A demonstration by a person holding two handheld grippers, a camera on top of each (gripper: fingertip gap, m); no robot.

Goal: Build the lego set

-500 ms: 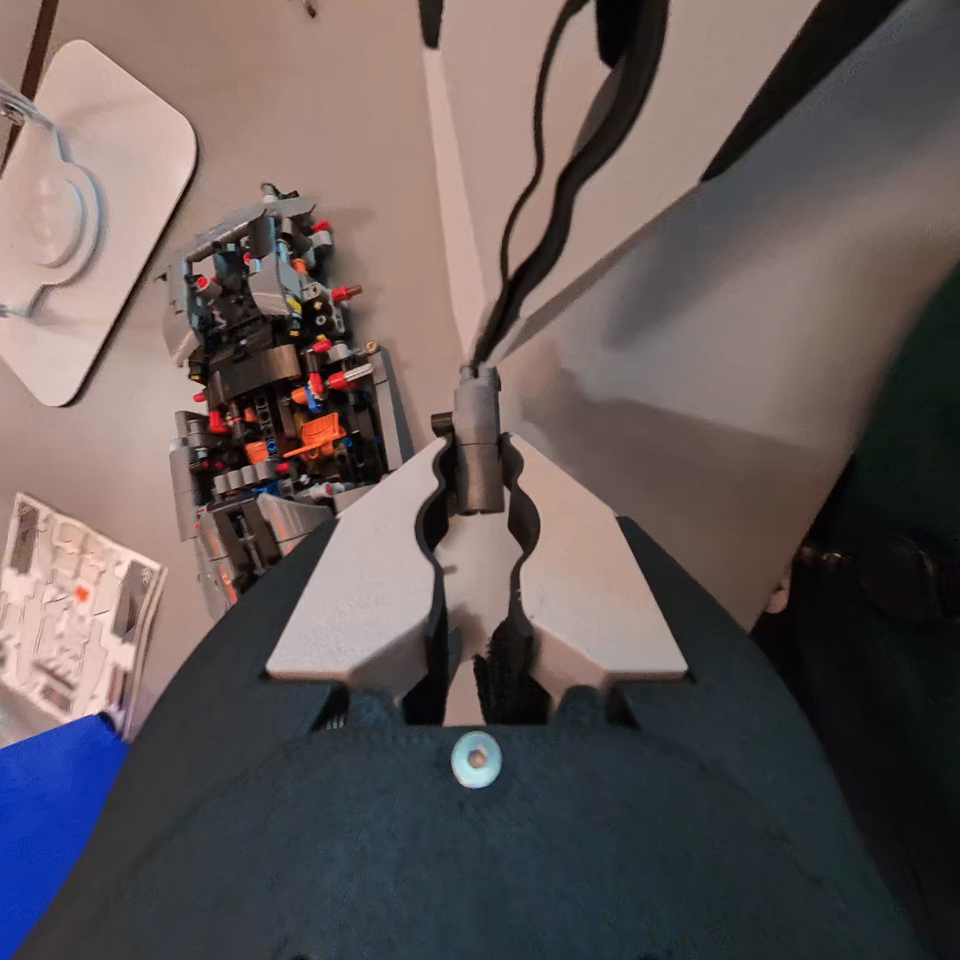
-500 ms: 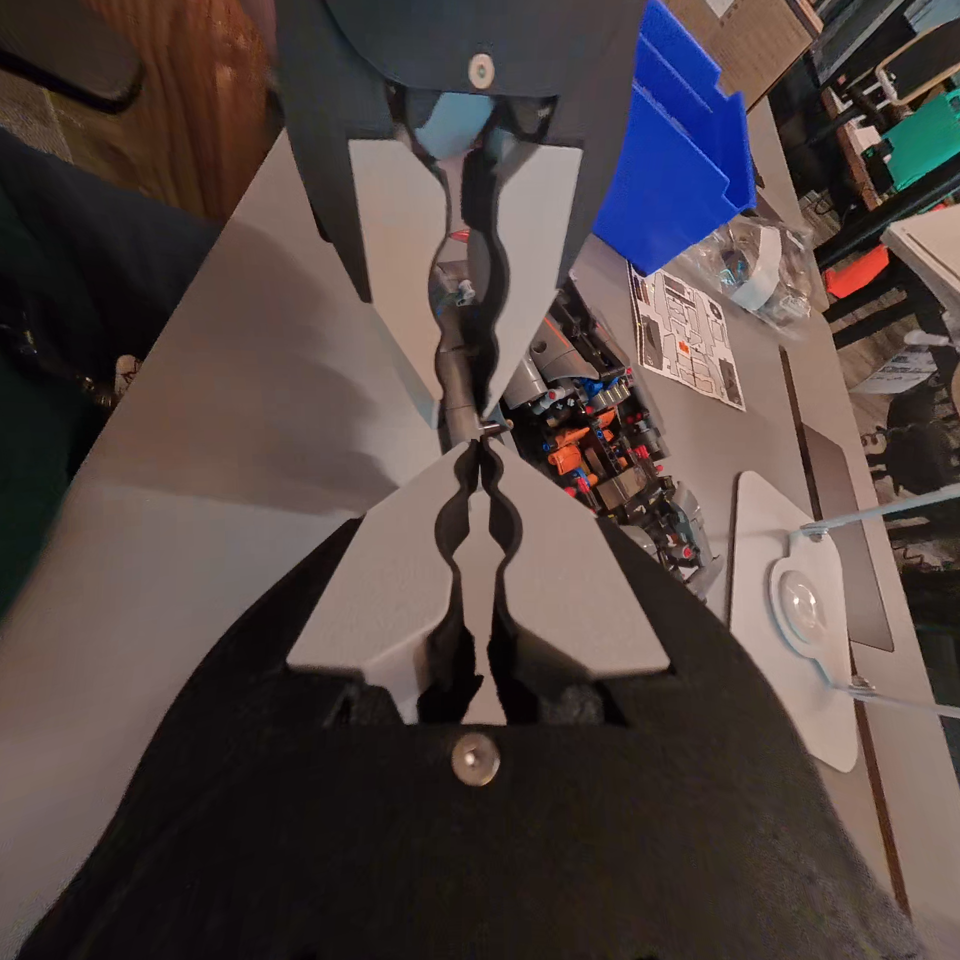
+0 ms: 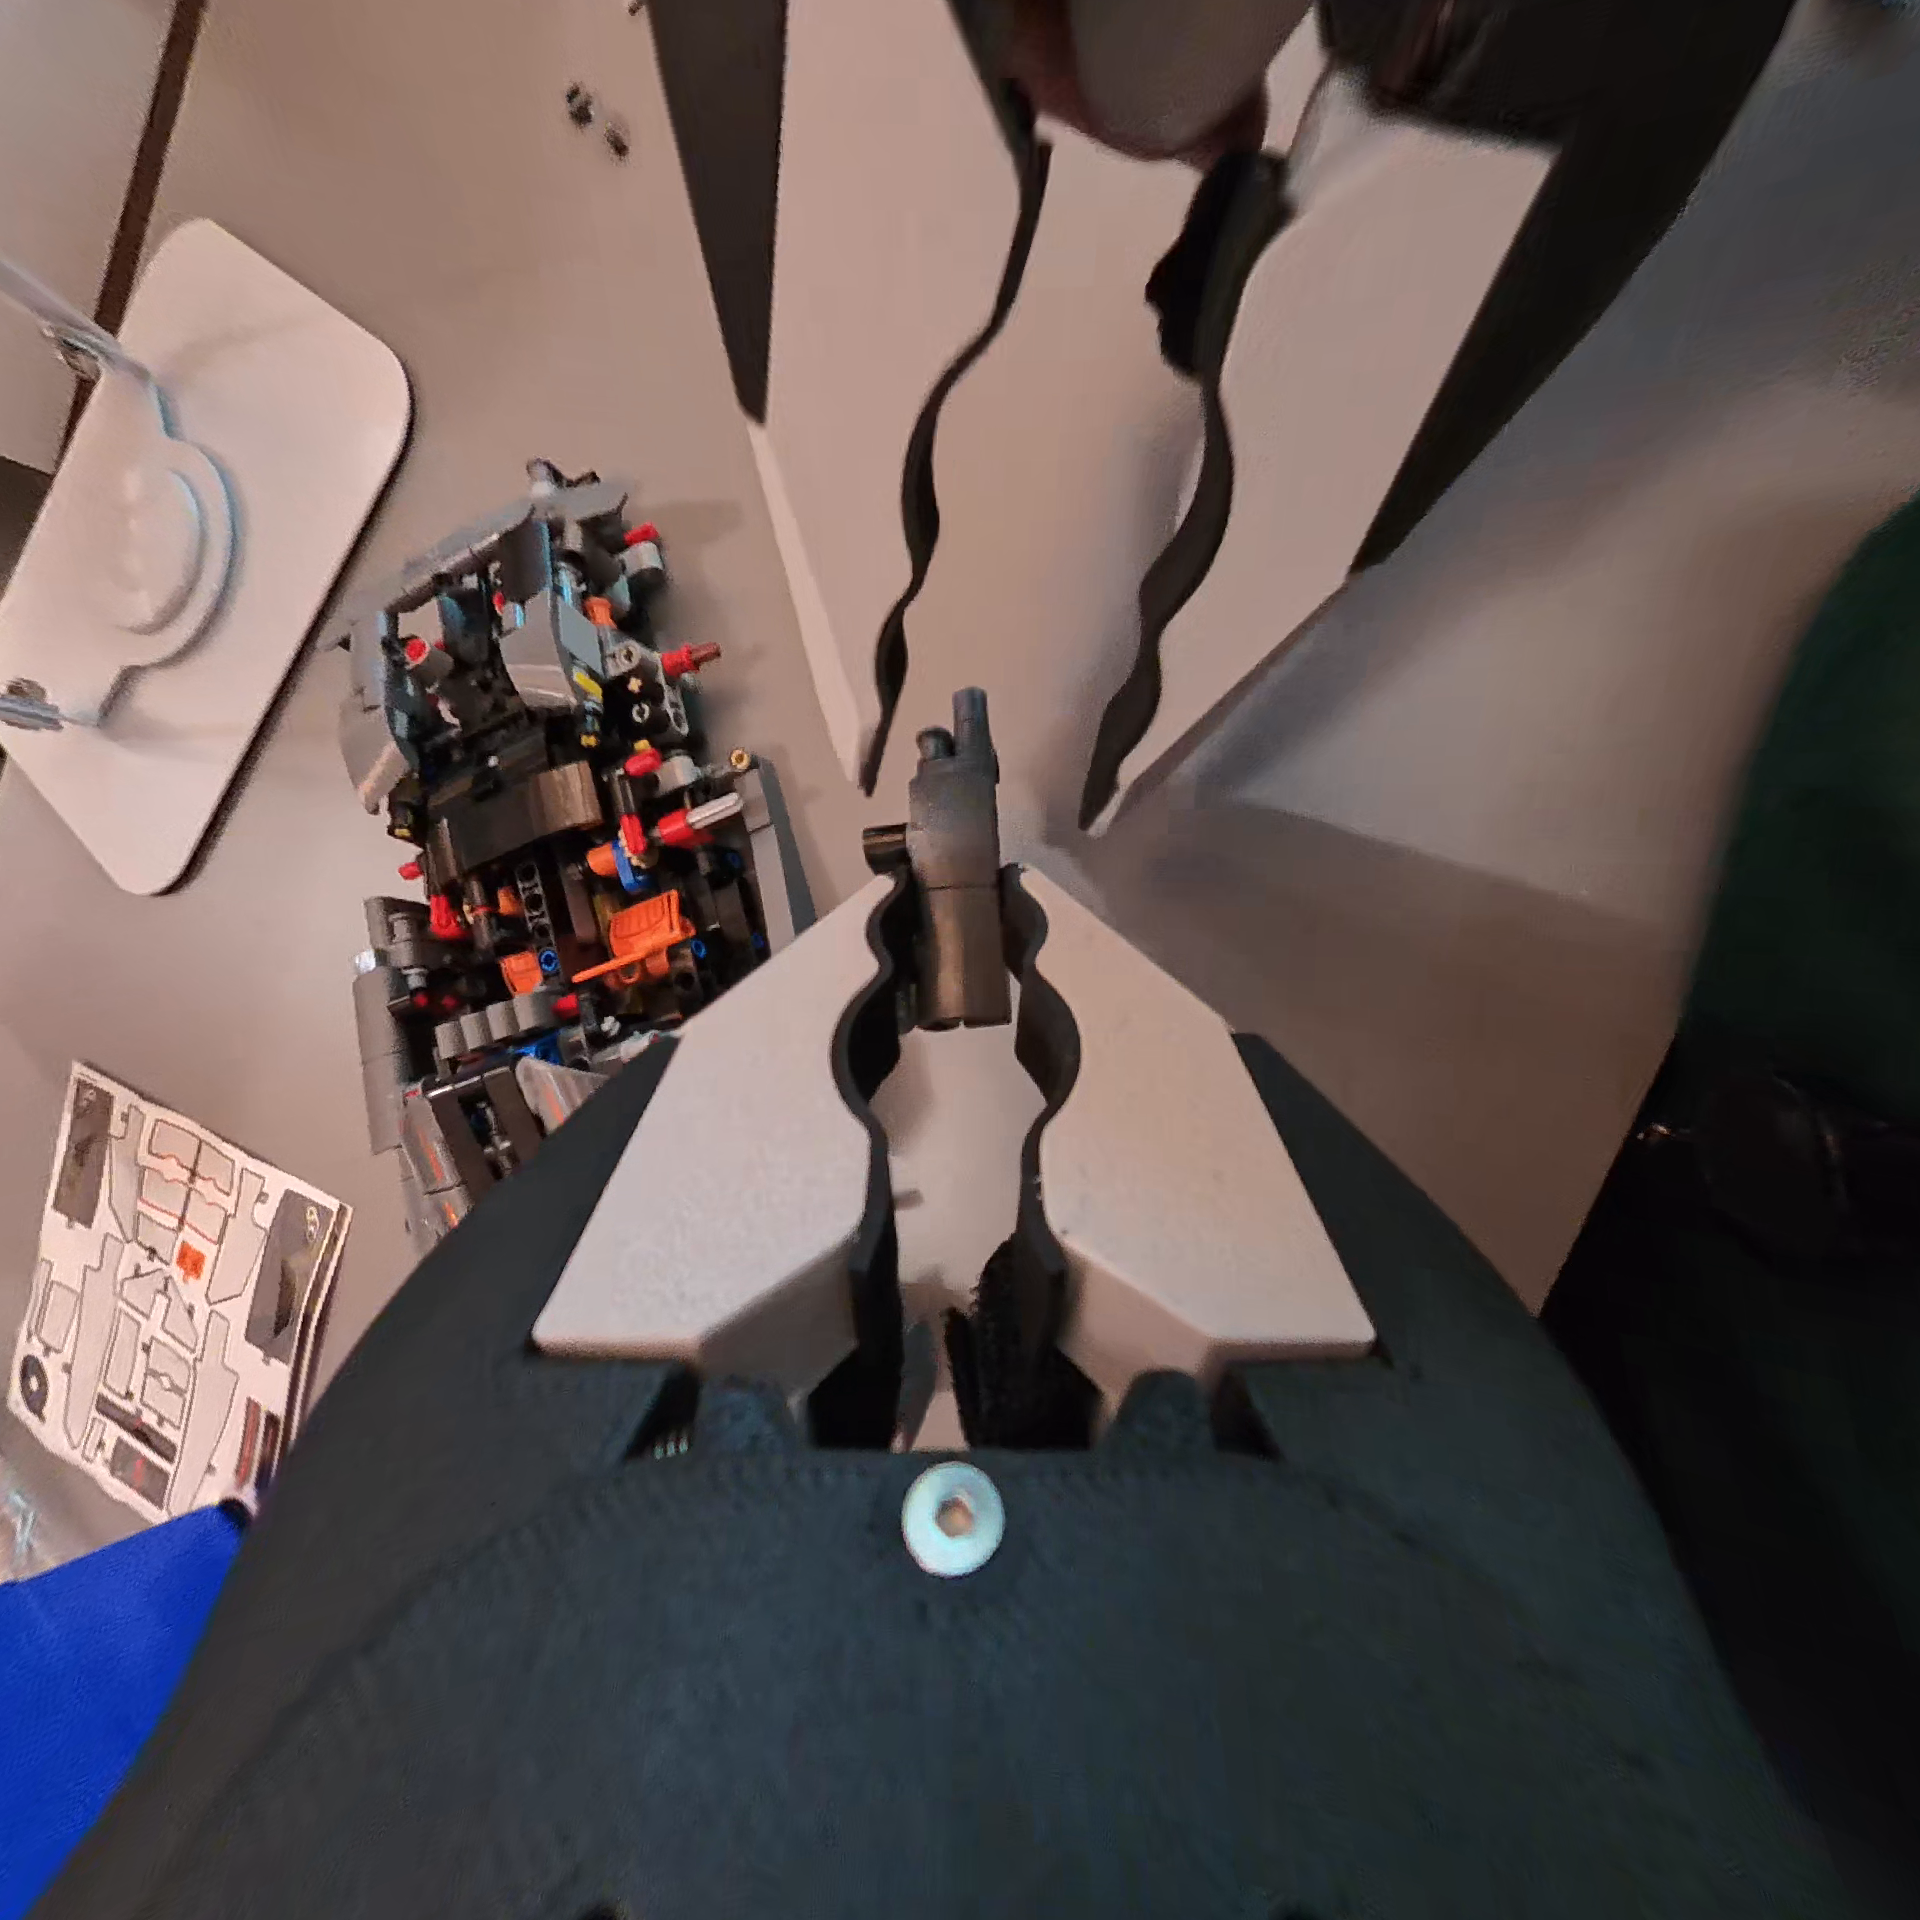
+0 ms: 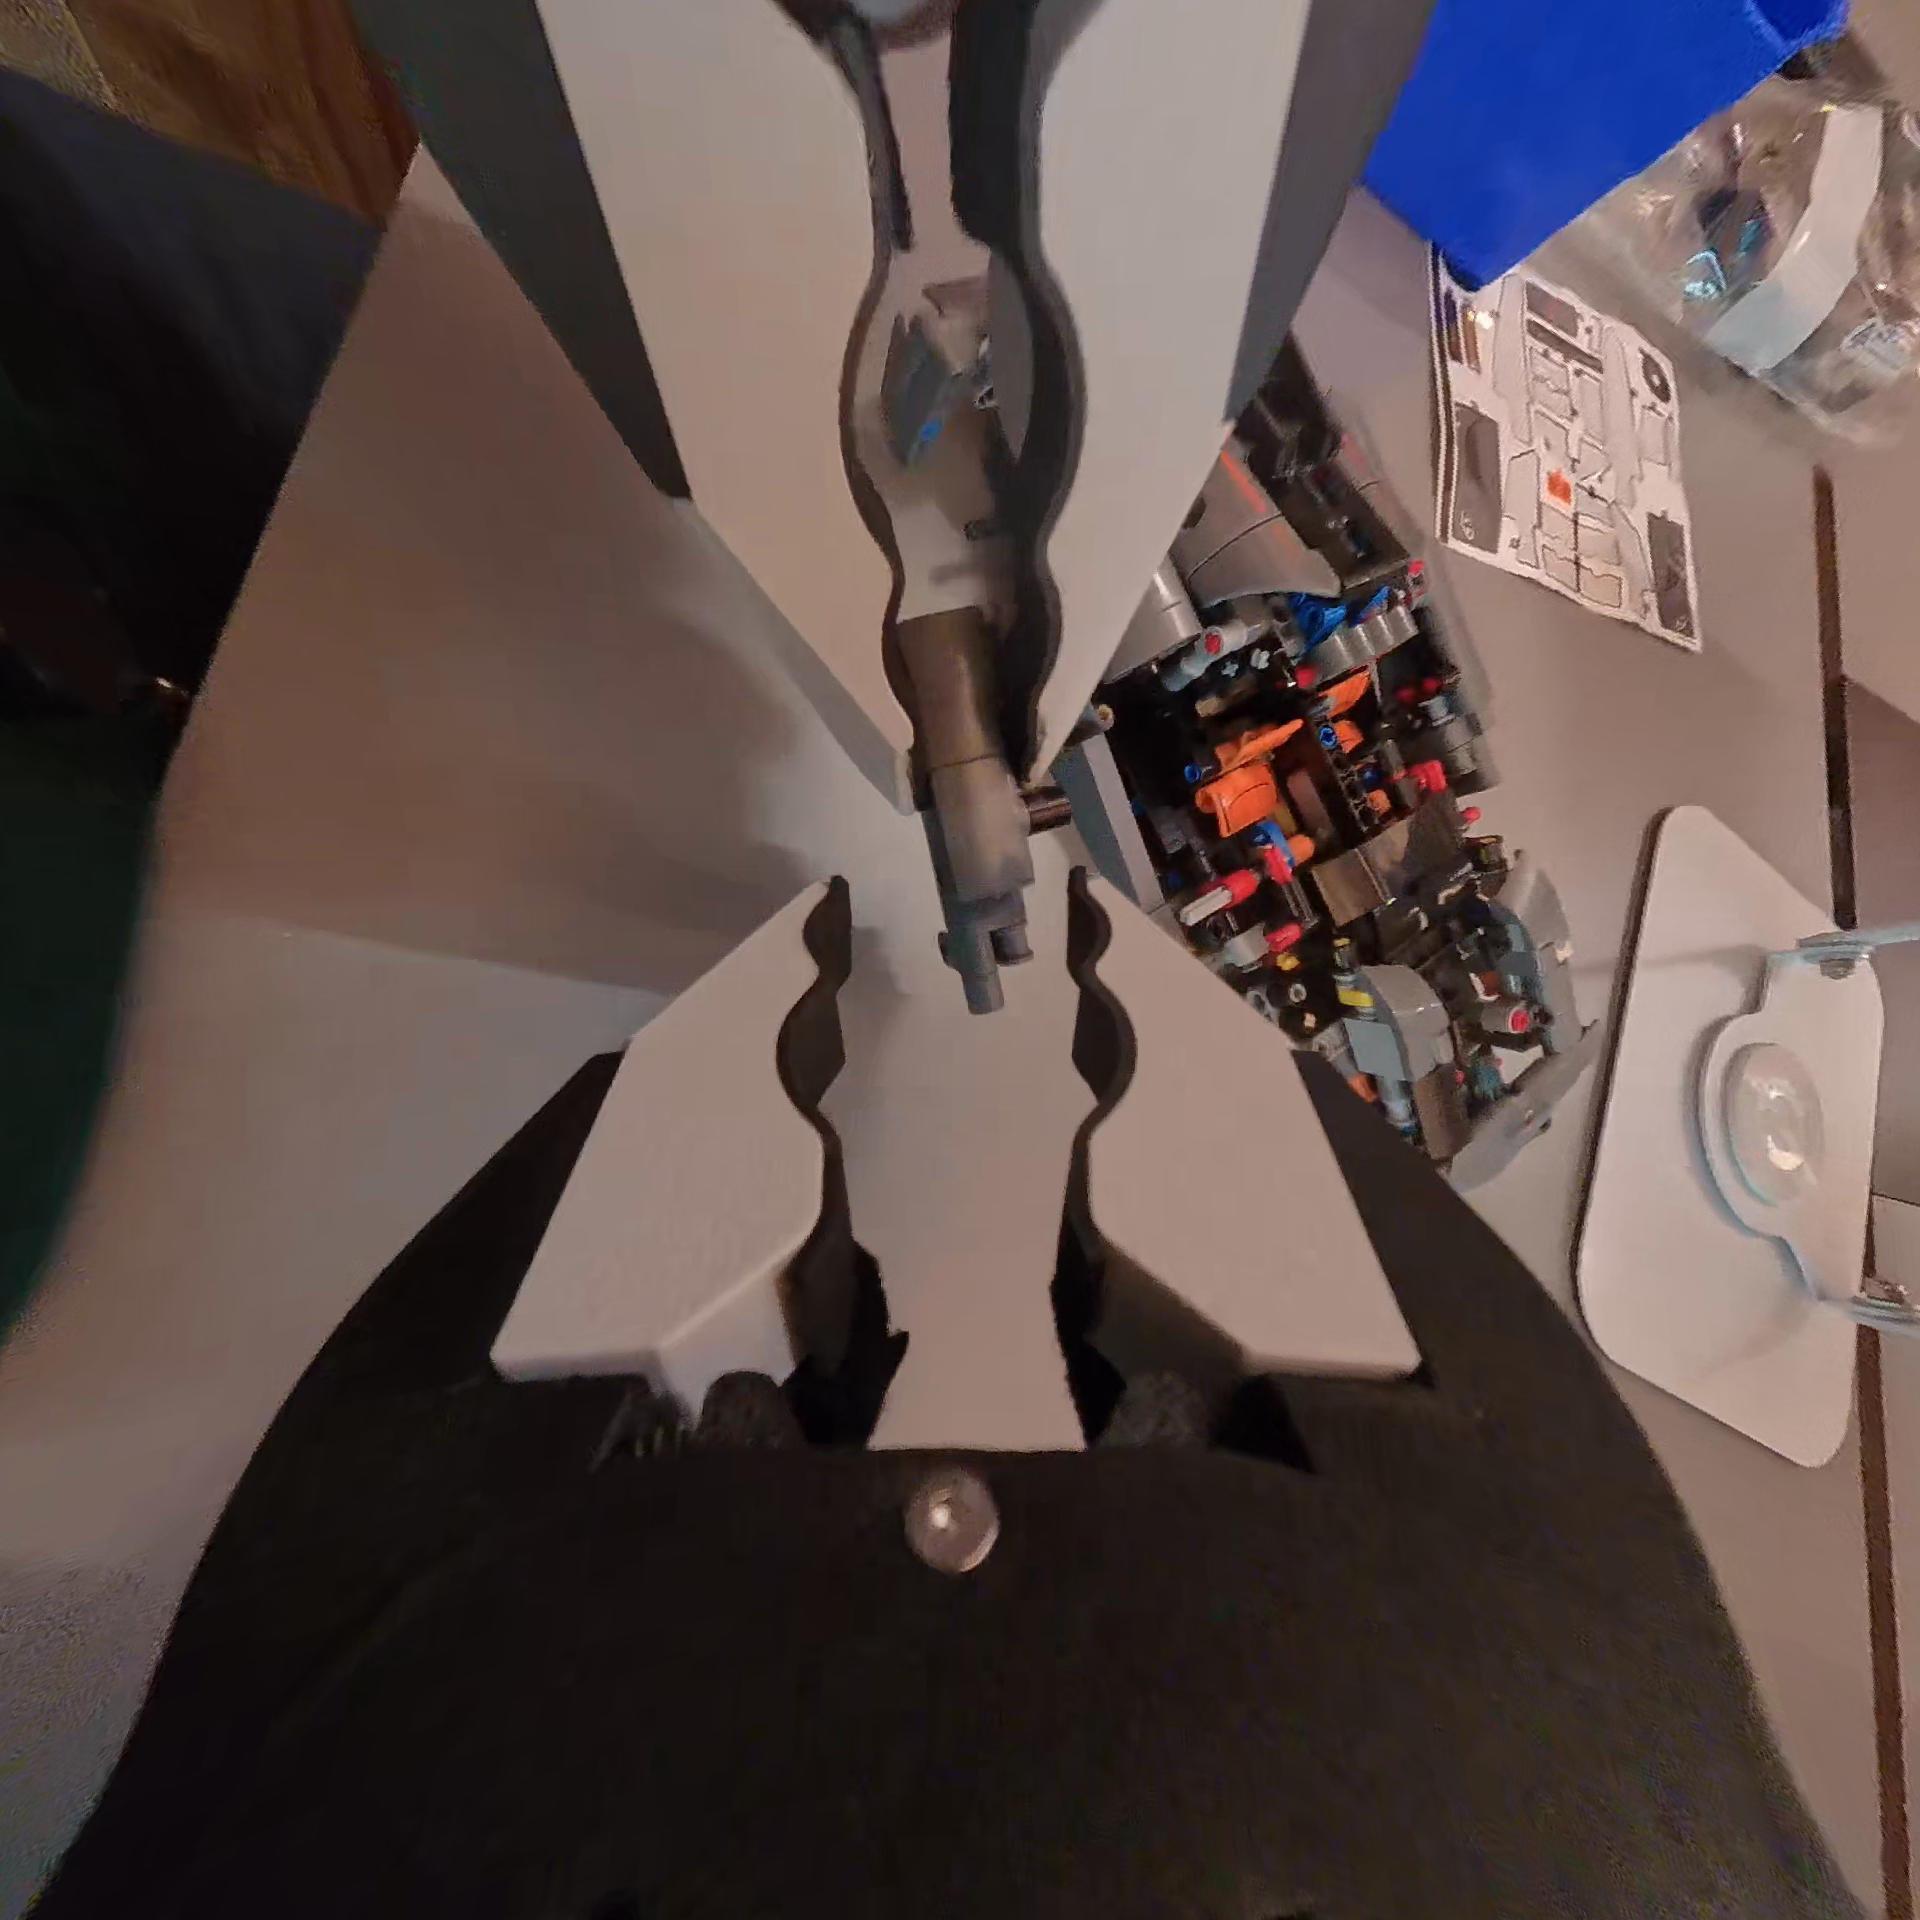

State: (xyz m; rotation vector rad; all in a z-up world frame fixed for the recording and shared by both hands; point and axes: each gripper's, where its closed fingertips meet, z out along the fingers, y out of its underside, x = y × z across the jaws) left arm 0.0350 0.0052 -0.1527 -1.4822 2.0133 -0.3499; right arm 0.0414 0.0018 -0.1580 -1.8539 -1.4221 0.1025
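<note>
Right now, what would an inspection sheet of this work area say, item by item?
Surface: grey table, mostly bare near the grippers.
Job's things: half-built lego model lying on the table; small grey part held above it.
Clutter: printed sheet, blue bin, clear plastic bags, white stand base.
Grippers: left gripper shut on the small grey part; right gripper open, its fingers either side of the part's tip, not touching.
Cables: nothing seen.
Surroundings: wooden floor beyond the table edge; a dark green sleeve at the side.
</note>
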